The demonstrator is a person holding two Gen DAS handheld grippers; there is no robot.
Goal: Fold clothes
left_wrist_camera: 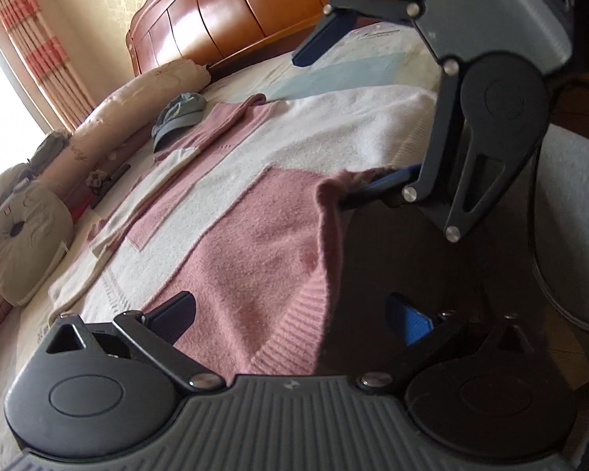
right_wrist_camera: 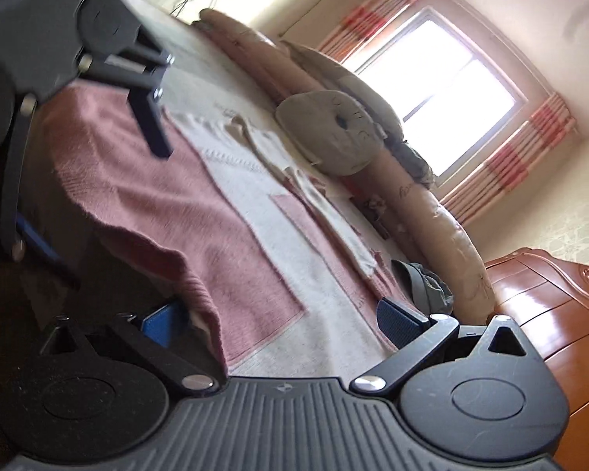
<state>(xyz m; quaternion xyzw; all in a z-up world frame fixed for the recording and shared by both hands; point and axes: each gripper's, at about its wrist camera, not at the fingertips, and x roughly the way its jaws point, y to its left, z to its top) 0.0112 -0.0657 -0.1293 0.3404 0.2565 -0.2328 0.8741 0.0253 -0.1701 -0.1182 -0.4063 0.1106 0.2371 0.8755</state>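
A pink and white knitted sweater [left_wrist_camera: 255, 235] lies spread flat on the bed, its ribbed pink hem hanging over the near edge. My left gripper [left_wrist_camera: 292, 318] is open, with the hem between its fingers: one finger above the cloth, the blue pad [left_wrist_camera: 408, 322] in shadow below. My right gripper [left_wrist_camera: 351, 112] is open wide beside it, its lower finger under a raised fold of the hem. In the right wrist view the right gripper [right_wrist_camera: 282, 324] straddles the sweater [right_wrist_camera: 157, 196] edge the same way, and the left gripper [right_wrist_camera: 94, 184] stands open at the upper left.
A blue-grey cap [left_wrist_camera: 178, 115] lies by the sweater's far sleeve. A long bolster [left_wrist_camera: 137, 94] and a round cushion [left_wrist_camera: 23, 235] line the far side of the bed. The wooden headboard [left_wrist_camera: 224, 15] stands at one end; a bright window [right_wrist_camera: 443, 90] with striped curtains is beyond.
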